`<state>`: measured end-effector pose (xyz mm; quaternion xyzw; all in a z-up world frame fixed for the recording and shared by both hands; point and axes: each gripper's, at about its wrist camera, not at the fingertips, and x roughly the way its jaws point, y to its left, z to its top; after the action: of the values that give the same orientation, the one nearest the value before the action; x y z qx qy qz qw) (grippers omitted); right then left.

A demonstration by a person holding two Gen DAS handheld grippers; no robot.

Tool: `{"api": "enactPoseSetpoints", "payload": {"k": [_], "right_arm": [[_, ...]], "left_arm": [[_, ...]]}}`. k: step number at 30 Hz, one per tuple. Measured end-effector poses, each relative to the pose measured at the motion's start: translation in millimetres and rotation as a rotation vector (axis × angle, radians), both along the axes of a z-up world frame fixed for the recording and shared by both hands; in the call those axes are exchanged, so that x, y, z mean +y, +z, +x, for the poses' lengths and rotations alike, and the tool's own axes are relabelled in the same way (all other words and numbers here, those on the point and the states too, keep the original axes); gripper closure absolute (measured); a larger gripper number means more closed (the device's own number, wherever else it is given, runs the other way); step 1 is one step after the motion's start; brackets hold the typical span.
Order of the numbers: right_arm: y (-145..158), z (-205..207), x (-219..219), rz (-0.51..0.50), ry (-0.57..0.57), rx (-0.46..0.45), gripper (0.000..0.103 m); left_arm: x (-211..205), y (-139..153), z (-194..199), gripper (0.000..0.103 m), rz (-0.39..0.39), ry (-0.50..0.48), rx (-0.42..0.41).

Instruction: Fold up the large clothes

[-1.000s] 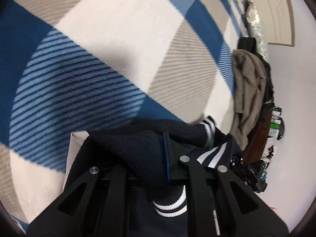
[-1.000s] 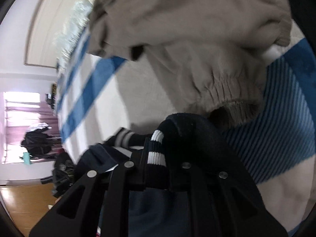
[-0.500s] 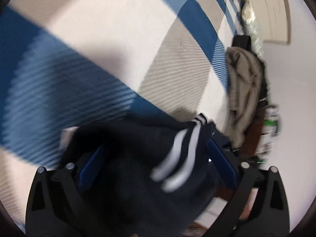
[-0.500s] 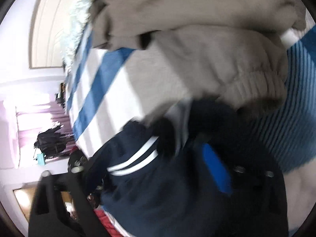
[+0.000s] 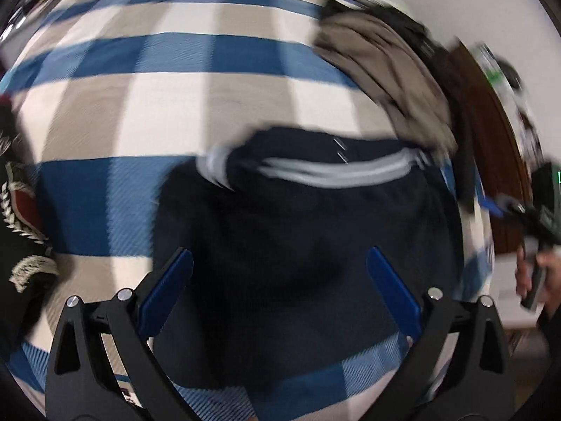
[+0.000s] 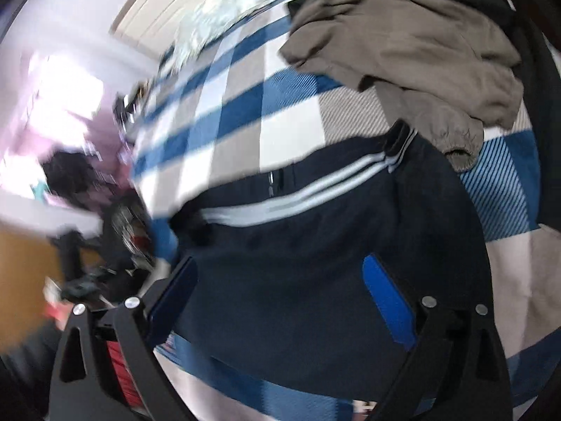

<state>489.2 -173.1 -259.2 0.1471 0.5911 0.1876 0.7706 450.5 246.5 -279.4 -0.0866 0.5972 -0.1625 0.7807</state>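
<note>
Both claws stand spread wide and grip nothing: the left gripper (image 5: 278,293) and the right gripper (image 6: 280,296) have each just been opening, and the dark navy garment (image 5: 305,238) lies below them on the blue-and-white checked blanket (image 5: 182,94), free of the blue pads (image 5: 168,291). In the left wrist view the garment sits as a folded block with a pale striped band (image 5: 333,170) across its far edge. In the right wrist view the same garment (image 6: 315,263) shows that band (image 6: 305,193) running slantwise. A heap of tan clothing (image 6: 413,45) lies on the blanket just beyond the navy garment's far right corner, and one gathered cuff (image 6: 459,140) hangs down against that corner, crowding it. Left of the navy garment, at the edge of the left wrist view, a dark cloth with pale embroidery (image 5: 21,217) shows. To the garment's right in that view, off the blanket, a hand (image 5: 533,277) holds the handle of the other gripper before a brown wooden piece of furniture (image 5: 491,133). Motion blurs both views, so finer detail cannot be read.
</note>
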Motion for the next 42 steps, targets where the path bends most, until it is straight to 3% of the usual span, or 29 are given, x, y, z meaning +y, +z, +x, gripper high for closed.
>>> {"api": "enactPoseSetpoints", "payload": {"k": [6,10,15,18,23,26,29,33,37,42], "right_arm": [[-49.8,-46.2,21.1,-0.072,0.025,-0.004,0.01],[-91.6,-60.6,16.2,-0.094,-0.005,0.039,0.01],[-160.8,-80.2,6.1,-0.039,-0.007,0.203,0.01],[-176.1,-81.0,16.4,-0.073,0.032,0.189,0.004],[-167.7,-85.4,21.3,-0.106,0.038,0.138,0.004],[-151.3,-90.8,21.1,-0.102,0.034,0.13,0.004],[-117.8,-85.1,17.2,0.009,0.015,0.136,0.004],[-74.9,-66.8,24.0,0.067,0.022,0.019,0.004],[-81.1,-42.2,28.2,0.078,0.025,0.028,0.004],[-103.8,-36.8,34.6,0.045,0.052,0.033,0.004]], "left_arm": [[-53.2,-33.5,-45.1,0.006,0.001,-0.126,-0.102],[-57.6,-78.4,-52.8,0.006,0.006,-0.116,-0.037],[-62.1,-123.4,-63.2,0.006,0.004,-0.129,0.033],[-61.3,-140.0,-64.2,0.006,-0.016,-0.141,0.048],[-56.4,-126.6,-60.2,0.006,-0.001,-0.171,0.011],[-56.6,-99.0,-57.0,0.006,0.056,-0.199,-0.075],[-51.2,-79.8,-46.1,0.006,0.089,-0.221,-0.135],[-40.8,-75.9,-15.4,0.006,0.127,-0.217,-0.153],[-34.8,-72.8,17.5,0.006,0.211,-0.205,-0.202],[-36.2,-81.4,61.6,0.006,0.23,-0.198,-0.203]]}}
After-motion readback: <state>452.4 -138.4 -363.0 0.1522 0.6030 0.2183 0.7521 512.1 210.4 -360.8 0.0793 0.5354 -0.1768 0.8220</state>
